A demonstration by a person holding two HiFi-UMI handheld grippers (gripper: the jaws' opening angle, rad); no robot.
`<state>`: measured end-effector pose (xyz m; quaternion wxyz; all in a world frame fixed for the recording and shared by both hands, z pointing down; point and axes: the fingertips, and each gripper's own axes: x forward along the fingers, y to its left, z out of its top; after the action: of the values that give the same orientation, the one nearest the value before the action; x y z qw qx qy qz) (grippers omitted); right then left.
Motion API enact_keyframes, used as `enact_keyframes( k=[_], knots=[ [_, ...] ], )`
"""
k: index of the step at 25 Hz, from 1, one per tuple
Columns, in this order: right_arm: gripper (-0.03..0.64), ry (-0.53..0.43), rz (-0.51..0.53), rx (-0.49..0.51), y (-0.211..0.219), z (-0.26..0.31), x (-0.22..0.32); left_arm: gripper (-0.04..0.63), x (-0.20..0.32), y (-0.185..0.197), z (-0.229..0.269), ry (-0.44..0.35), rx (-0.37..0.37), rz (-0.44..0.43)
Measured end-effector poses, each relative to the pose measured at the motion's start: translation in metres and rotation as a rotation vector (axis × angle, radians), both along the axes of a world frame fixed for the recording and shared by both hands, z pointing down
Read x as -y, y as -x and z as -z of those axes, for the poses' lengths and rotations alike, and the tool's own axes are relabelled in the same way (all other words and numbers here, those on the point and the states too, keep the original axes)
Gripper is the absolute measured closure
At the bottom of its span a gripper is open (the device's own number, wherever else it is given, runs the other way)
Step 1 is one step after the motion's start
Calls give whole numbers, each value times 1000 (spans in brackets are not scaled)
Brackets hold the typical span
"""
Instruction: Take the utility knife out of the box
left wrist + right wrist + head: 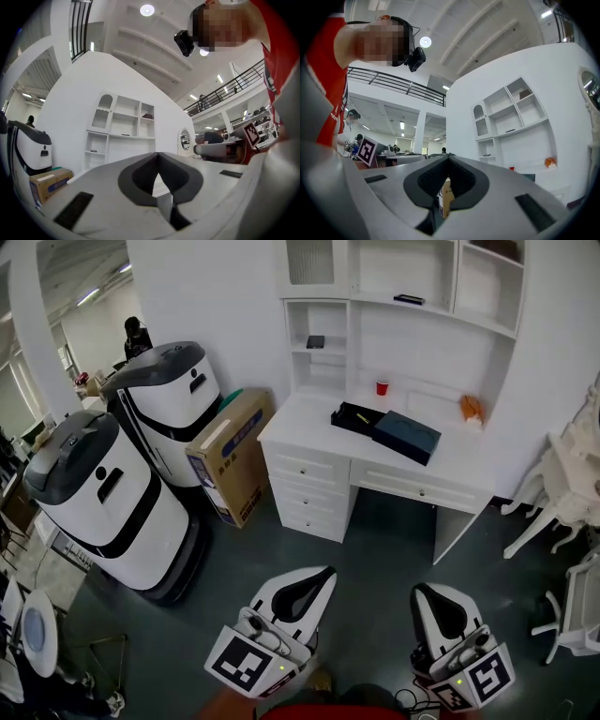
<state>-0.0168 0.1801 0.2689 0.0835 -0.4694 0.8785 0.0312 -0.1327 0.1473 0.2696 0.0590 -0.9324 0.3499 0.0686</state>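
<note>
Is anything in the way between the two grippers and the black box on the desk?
Nothing visible is. Only bare floor lies between the left hand-held gripper, the right hand-held gripper and the white desk holding the open black box. The cardboard carton stands off to the left.

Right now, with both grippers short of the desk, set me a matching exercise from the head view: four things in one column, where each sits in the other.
Things:
1. red cup
2. cardboard box
3. orange object
4. open black box

Places:
A. on the floor, at the left side of the desk
B. at the desk's far right end
C. mid-desk, next to the dark blue flat piece
D. centre back of the desk, by the back panel

Pairs: 1-D, 2-A, 3-B, 4-C
</note>
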Motion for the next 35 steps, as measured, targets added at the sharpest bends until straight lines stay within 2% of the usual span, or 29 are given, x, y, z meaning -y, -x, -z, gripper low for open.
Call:
enact_keyframes(
  k=[5,13,26,30,35],
  knots=[
    [609,9,-11,-9,2,-2,51,577,54,4,-7,47,-1,-14],
    [609,-8,6,-18,-9,-6,144,575,150,-3,-17,41,-12,3],
    [609,-10,55,-53,-79,-10,334,577,335,-68,-19,29,0,88],
    [609,2,76,-58,-97,-12,375,575,377,-83,-17,27,13,114],
    [609,16,82,-54,-112,-13,415,575,423,-101,-26,51,51,107]
  ],
)
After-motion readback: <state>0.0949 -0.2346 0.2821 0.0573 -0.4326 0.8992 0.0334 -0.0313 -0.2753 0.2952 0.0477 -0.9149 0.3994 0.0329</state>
